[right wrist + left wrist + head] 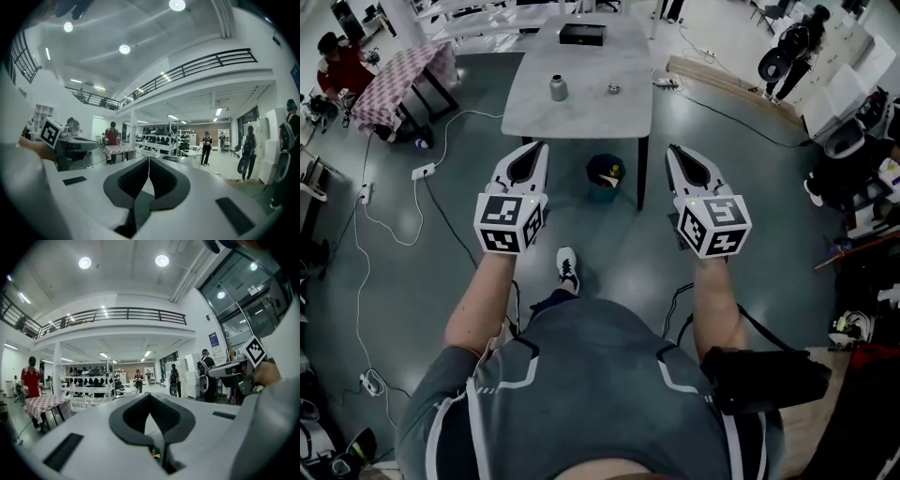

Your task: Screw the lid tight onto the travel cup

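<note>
A grey travel cup [558, 88] stands upright on the pale table [581, 112] ahead of me, and a small round lid [614, 89] lies apart to its right. Both grippers hang in the air well short of the table, pointing level toward it. My left gripper [536, 150] is shut with nothing in it, its dark pads [161, 416] meeting. My right gripper [675, 152] is likewise shut and empty, its pads [159, 178] pressed together. Neither gripper view shows the cup or the lid.
A black box [582, 35] sits at the table's far end. A dark blue object [605, 174] lies on the floor by the table's near legs. Cables [431, 202] trail over the floor at left. A checked table [403, 70] with a person stands far left.
</note>
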`<action>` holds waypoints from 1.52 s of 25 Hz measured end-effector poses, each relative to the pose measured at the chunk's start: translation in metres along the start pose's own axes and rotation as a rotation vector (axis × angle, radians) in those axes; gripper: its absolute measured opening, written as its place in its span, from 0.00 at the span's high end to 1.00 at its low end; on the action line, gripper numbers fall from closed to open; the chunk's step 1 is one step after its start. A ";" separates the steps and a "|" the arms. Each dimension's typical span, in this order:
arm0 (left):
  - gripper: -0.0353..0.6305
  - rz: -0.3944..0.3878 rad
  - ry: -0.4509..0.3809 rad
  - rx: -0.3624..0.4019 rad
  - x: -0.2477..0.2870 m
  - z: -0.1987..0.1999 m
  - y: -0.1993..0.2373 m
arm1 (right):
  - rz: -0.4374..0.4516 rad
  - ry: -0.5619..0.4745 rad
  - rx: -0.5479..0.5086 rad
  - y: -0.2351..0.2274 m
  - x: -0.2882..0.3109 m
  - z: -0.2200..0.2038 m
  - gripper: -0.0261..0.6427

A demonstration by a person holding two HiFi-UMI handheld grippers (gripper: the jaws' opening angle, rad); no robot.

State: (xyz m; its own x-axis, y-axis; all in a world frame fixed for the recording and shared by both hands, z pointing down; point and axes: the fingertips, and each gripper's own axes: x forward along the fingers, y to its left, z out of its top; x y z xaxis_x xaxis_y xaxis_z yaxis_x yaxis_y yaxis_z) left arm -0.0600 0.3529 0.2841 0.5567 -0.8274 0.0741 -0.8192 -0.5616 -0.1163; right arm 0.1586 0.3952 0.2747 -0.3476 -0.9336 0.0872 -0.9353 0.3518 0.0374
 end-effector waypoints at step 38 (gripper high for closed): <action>0.93 0.040 0.025 -0.064 0.271 -0.049 0.242 | 0.041 0.105 -0.006 -0.093 0.367 -0.002 0.92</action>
State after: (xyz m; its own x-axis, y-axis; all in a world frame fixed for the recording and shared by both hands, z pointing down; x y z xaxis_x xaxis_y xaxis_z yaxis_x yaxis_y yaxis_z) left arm -0.1147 -0.0073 0.3244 0.5205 -0.8485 0.0953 -0.8483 -0.5266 -0.0557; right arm 0.1180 0.0203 0.3049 -0.3765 -0.9062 0.1925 -0.9200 0.3901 0.0372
